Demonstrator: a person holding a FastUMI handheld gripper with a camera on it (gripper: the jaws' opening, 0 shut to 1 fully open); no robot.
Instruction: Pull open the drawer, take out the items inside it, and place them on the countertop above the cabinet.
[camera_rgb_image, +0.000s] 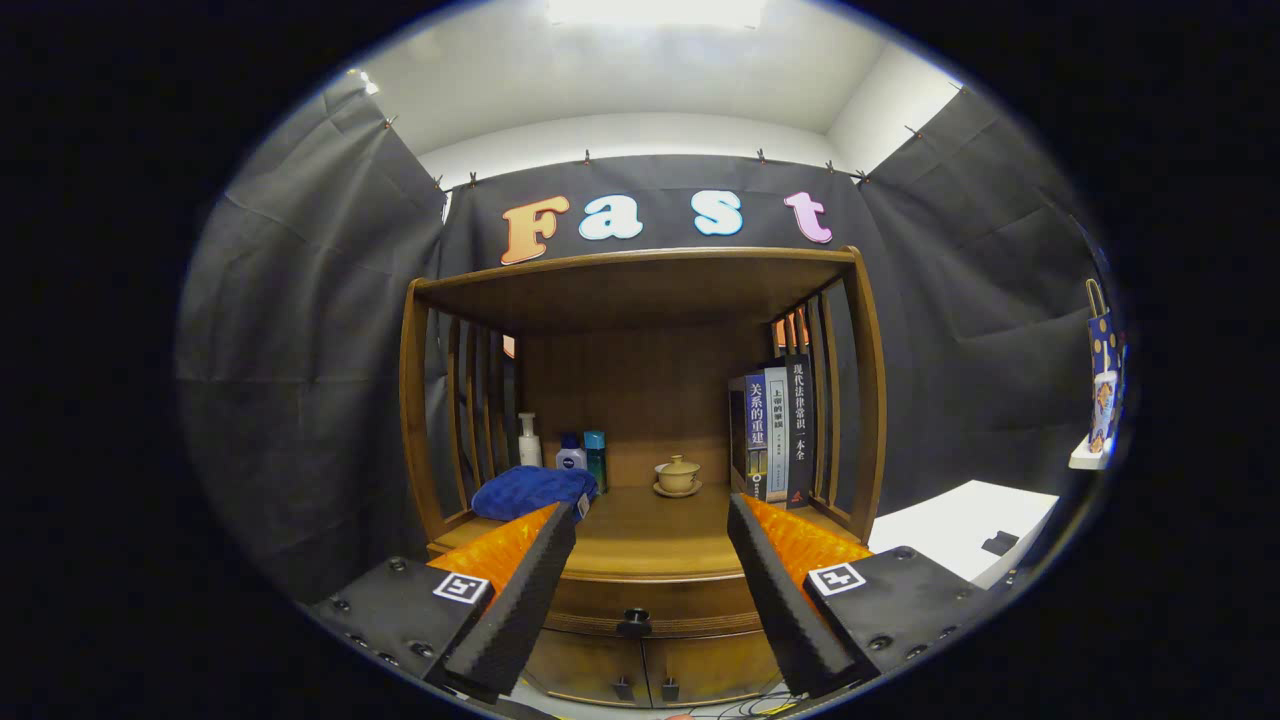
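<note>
Beyond the left finger, a folded blue cloth (532, 489) lies on the countertop (640, 545), with 3 bottles (566, 452) behind it. The gripper (650, 530) is spread wide, holding nothing. Ahead between the 2 fingers sits the closed drawer (640, 603) with its dark knob (634, 621). Farther back stand a lidded cup (677, 475) and books (780, 430).

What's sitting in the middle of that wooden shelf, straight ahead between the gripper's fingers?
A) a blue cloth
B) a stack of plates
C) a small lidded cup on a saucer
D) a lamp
C: the lidded cup stands on its saucer mid-shelf, beyond the open gripper; the blue cloth lies to one side, the books to the other.
</note>
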